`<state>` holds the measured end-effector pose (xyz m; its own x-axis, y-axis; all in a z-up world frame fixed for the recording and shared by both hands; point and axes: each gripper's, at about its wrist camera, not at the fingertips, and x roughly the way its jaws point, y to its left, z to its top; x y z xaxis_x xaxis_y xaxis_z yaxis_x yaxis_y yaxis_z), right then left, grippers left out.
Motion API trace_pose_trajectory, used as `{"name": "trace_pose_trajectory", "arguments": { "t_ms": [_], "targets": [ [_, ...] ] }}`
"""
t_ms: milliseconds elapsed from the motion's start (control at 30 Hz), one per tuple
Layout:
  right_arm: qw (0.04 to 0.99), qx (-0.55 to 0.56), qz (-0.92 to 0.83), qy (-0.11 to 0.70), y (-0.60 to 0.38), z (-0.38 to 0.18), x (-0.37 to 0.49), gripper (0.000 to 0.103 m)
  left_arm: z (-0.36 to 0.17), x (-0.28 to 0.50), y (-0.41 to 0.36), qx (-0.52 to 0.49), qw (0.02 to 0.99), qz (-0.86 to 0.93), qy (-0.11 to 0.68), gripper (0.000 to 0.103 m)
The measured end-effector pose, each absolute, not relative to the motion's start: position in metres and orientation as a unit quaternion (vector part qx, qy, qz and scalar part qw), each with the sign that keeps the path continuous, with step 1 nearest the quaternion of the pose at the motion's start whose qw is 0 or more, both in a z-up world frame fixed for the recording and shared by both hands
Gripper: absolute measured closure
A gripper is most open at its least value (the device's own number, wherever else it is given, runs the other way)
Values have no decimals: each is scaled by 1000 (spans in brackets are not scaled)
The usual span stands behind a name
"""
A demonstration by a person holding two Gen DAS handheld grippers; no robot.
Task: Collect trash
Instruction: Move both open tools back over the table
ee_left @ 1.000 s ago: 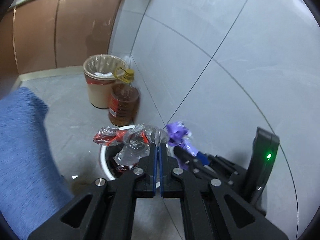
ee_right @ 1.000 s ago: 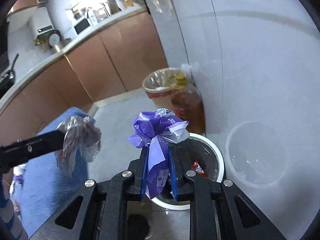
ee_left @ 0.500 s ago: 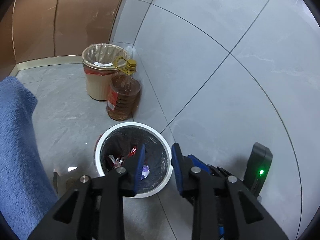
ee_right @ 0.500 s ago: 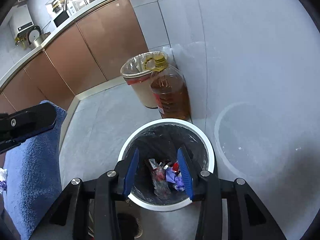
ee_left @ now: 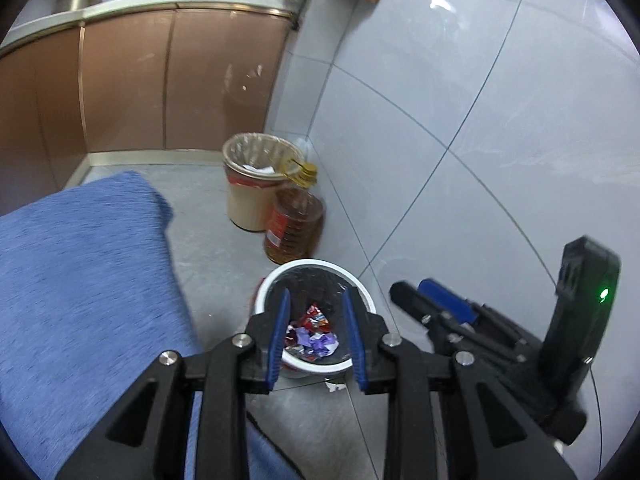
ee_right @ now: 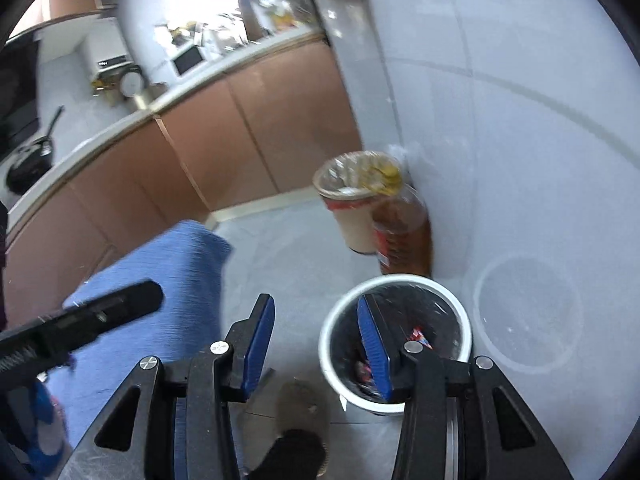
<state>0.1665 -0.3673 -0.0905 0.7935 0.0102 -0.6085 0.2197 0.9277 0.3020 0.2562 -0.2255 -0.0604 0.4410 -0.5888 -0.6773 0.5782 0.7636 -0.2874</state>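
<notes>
A white-rimmed trash bin (ee_left: 264,292) with a black liner stands on the floor by the tiled wall; it also shows in the right wrist view (ee_right: 332,320). Crumpled red, purple and clear wrappers (ee_left: 314,334) lie inside it. My left gripper (ee_left: 316,300) is open and empty, above the bin. My right gripper (ee_right: 314,304) is open and empty, above the bin's left rim. The right gripper appears in the left wrist view (ee_left: 436,300), and the left gripper's finger in the right wrist view (ee_right: 100,316).
A second lined bin (ee_left: 250,184) and a large bottle of amber oil (ee_left: 294,228) stand beyond the trash bin against the wall. A blue cloth-covered surface (ee_left: 80,292) fills the left. Brown kitchen cabinets (ee_left: 160,80) run along the back. A slipper (ee_right: 300,408) lies on the floor.
A second ago both grippers were shut on wrappers above the bin; both opened and the wrappers fell in. Since then both grippers have lifted and pulled back, the right one drifting left.
</notes>
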Motion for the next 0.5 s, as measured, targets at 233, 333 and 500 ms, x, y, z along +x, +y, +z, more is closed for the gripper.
{"name": "trace_pose_trajectory", "arguments": {
  "t_ms": [233, 333, 500],
  "targets": [
    [946, 159, -9, 283, -323, -45, 146, 60, -28, 223, -164, -16, 876, -310, 368, 71],
    [951, 148, 9, 272, -306, -30, 139, 60, -22, 211, -140, -21, 884, -298, 359, 71],
    [958, 126, 39, 254, -278, -5, 126, 59, -12, 192, -103, -23, 895, -278, 348, 71]
  ]
}}
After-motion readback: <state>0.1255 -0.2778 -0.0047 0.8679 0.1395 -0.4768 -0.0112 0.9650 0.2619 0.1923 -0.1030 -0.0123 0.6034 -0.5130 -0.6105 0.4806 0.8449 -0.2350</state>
